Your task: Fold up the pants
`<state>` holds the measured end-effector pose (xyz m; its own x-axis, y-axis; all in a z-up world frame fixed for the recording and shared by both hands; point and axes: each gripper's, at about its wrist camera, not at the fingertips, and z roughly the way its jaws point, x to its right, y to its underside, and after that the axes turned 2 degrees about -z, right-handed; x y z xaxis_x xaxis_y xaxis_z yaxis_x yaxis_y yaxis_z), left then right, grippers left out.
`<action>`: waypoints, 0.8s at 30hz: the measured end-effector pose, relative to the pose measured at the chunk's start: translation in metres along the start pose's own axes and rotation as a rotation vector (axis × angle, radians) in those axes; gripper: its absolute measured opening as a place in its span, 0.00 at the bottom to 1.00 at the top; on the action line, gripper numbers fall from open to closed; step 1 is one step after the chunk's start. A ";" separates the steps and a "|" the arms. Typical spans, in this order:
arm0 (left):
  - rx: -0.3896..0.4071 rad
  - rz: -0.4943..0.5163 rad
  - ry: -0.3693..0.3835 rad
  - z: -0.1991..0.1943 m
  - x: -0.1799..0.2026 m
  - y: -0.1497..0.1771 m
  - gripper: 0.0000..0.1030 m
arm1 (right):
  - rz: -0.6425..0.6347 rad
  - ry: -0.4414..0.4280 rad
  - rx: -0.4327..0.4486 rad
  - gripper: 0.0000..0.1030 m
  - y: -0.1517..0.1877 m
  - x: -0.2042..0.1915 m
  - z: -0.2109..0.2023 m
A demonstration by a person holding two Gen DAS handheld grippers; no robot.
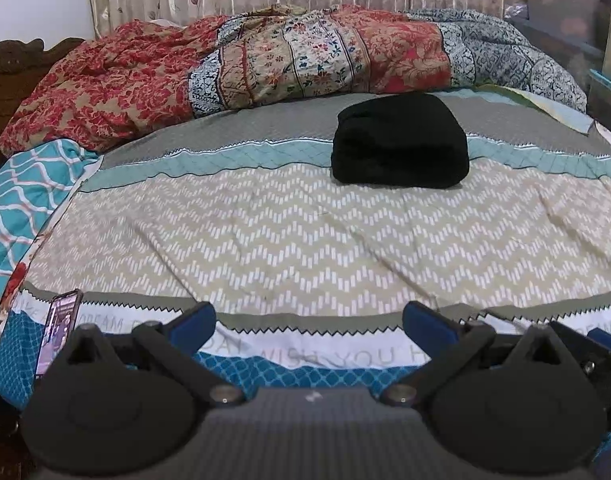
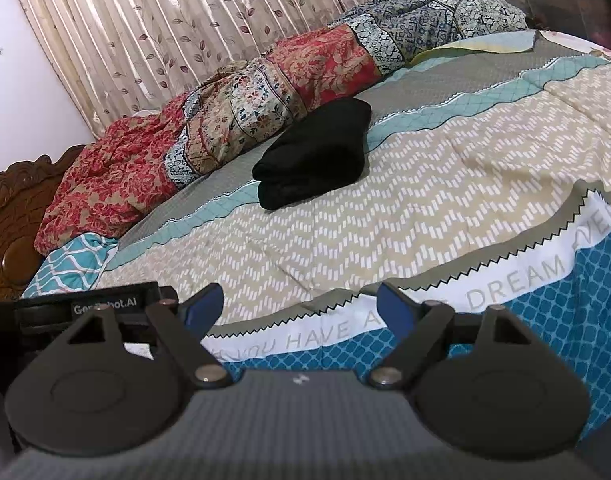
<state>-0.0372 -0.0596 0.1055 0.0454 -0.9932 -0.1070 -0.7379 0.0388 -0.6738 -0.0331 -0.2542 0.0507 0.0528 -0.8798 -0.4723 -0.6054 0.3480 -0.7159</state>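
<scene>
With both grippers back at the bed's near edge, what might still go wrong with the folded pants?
The black pants sit as a thick, loose bundle on the soft quilt, so the folds may spring open. The phone stands beside the open left gripper, where a careless move might knock it over.

Bed covered by a quilted bedspread (image 1: 265, 232) in bands: beige-and-white chevron centre, pale teal quilted stripe, grey zigzag-edged strips, white band with grey lettering, blue lattice border along the near edge. Across the far side, a rumpled patchwork quilt (image 1: 265, 60) in red floral, cream floral and navy-and-white print, bunched into a long ridge. Teal-and-white wavy-patterned cloth (image 1: 21, 192) at the left end, beside the carved dark wooden headboard (image 2: 13, 216). Behind the bed, pleated cream curtain with maroon leaf print (image 2: 153, 40). A smartphone with lit screen (image 1: 59, 328) stands tilted on the near left edge.
</scene>
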 end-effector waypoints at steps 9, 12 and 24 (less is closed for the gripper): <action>-0.015 -0.002 -0.022 0.004 -0.003 0.001 1.00 | -0.011 -0.007 0.005 0.83 -0.001 -0.002 -0.001; -0.019 0.000 -0.025 0.004 -0.005 0.002 1.00 | -0.013 -0.009 0.003 0.83 -0.001 -0.003 -0.001; -0.028 0.041 -0.029 0.005 0.000 0.004 1.00 | -0.016 -0.008 -0.002 0.83 0.000 -0.004 0.000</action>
<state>-0.0370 -0.0590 0.0991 0.0340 -0.9872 -0.1556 -0.7583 0.0759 -0.6475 -0.0332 -0.2507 0.0529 0.0694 -0.8827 -0.4648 -0.6062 0.3327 -0.7224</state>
